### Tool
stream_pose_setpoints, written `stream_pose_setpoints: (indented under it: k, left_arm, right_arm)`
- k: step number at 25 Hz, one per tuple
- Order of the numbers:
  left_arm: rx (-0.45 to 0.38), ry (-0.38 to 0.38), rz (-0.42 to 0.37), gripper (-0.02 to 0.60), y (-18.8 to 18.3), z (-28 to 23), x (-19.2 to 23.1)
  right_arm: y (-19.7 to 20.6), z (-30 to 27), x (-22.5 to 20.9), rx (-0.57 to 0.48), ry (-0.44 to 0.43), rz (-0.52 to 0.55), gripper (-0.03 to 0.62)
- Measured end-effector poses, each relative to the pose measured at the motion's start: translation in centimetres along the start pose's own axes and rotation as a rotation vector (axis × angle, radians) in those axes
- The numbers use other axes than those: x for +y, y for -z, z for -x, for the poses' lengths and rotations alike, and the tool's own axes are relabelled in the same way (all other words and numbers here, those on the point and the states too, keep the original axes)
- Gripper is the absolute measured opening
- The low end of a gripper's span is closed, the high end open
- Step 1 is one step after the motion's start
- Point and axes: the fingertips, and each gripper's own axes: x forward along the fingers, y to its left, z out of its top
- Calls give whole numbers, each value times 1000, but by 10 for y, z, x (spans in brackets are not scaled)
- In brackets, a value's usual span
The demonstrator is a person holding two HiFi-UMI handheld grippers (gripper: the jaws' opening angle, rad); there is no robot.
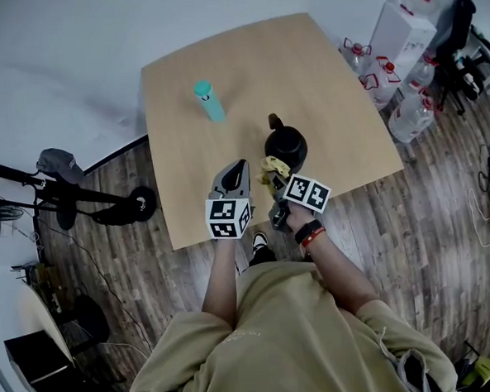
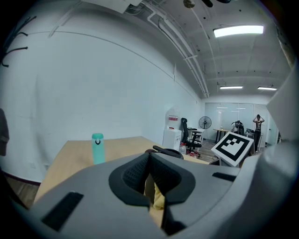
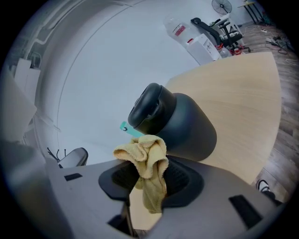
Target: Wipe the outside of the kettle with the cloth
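Over the near edge of the desk (image 1: 304, 71), in the head view, both of the person's forearms reach forward side by side. The left hand-held gripper (image 1: 240, 164) points at the desk's middle, and the right hand-held gripper (image 1: 275, 179) sits just beside it, aimed at the kettle (image 1: 287, 147). One black kettle stands on the desk, with one yellow cloth (image 1: 271, 168) bunched against its near side. One teal bottle (image 1: 209, 100) stands upright farther back, well apart from the kettle. The desk is pale wood on a dark plank floor (image 1: 445, 220), and several water jugs (image 1: 410, 116) stand off the right corner.

Along the left gripper view, the jaws are closed tip to tip with nothing between them. The bottle and the kettle's top show beyond them, and a white wall (image 2: 117, 84) runs behind the desk.

Along the right gripper view, the jaws are clamped on the cloth, which rises in a crumpled wad above them and hangs down below. The wad touches the kettle's lower body, just under the lid.
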Motion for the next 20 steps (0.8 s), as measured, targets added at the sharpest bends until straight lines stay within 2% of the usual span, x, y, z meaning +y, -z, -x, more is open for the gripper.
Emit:
stream_pose_setpoints:
  k: [9,16,20]
  left_arm:
    - [10,2,-7,25,6,-6,-35]
    - [33,5,-9,25,17,-6,-52]
    - [39,9,-14,25,20,-6,-58]
  right_arm:
    - [-11,27,-21,91,-52,146,155]
    - [-29,43,-40,145,-39,281,155]
    - [-40,47,-48,185,-24,413,155]
